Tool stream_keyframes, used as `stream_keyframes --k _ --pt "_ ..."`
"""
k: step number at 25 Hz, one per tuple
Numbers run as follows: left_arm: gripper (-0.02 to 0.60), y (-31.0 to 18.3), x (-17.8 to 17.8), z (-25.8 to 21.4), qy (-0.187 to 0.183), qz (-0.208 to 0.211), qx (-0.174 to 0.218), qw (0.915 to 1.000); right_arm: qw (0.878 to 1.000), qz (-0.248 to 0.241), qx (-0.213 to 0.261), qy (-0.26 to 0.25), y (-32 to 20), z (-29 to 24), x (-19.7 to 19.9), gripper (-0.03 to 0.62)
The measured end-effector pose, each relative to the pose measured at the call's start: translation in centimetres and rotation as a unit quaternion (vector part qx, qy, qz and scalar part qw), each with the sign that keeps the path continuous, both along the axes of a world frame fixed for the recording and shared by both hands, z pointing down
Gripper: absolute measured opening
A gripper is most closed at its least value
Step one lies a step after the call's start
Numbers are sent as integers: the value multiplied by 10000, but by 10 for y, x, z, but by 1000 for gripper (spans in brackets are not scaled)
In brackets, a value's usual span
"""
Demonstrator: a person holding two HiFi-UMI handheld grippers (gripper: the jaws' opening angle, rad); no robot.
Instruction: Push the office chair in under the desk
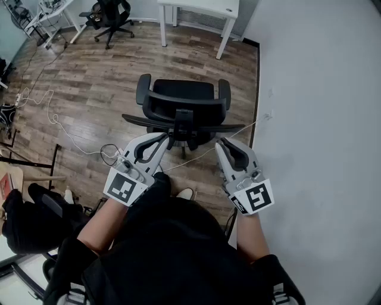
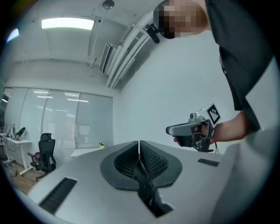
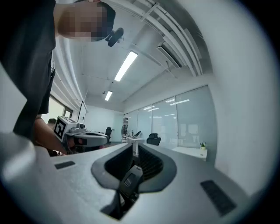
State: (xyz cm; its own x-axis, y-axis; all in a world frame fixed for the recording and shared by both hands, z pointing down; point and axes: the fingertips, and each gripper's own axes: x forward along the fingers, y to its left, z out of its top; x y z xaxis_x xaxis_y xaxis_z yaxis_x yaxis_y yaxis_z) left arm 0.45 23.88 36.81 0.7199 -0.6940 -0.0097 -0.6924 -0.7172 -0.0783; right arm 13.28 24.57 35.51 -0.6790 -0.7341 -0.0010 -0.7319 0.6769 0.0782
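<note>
The office chair (image 1: 181, 110) stands on the wood floor (image 1: 89, 77) straight ahead of the person, its back turned towards them and its seat facing the white desk (image 1: 199, 8). It is well apart from the desk, with bare boards between, and close to the white wall (image 1: 321, 89) on the right.

Both forearms reach forward and down, elbows bent, roughly parallel. The left gripper (image 1: 165, 139) slants in towards the middle, its tip over the left half of the chair's back rail. The right gripper (image 1: 220, 143) points nearly straight ahead, its tip over the right half. Whether either tip touches the rail cannot be told.

In the left gripper view the left gripper (image 2: 139, 143) has its jaws pressed together with nothing between them. Beyond, the right gripper (image 2: 175, 129) is held level in a hand (image 2: 207, 132). In the right gripper view the right gripper (image 3: 134, 146) is closed to a thin slit, also holding nothing, and the left gripper (image 3: 103, 139) shows off to the side.

Farther out, a white cable (image 1: 59, 126) trails across the floor to the chair's left. A second black chair (image 1: 113, 18) stands in the far corner. A light shoe (image 1: 184, 193) shows just below the grippers.
</note>
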Motion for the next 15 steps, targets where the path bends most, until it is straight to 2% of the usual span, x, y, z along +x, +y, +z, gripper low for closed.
stream_keyframes --k 10,15 --pt "3 -4 3 8 -198 -40 68 9998 9999 51 -38 79 -2 12 9 40" --pt "5 -7 -7 11 -325 -140 64 9994 9996 17 -293 18 -5 21 16 41"
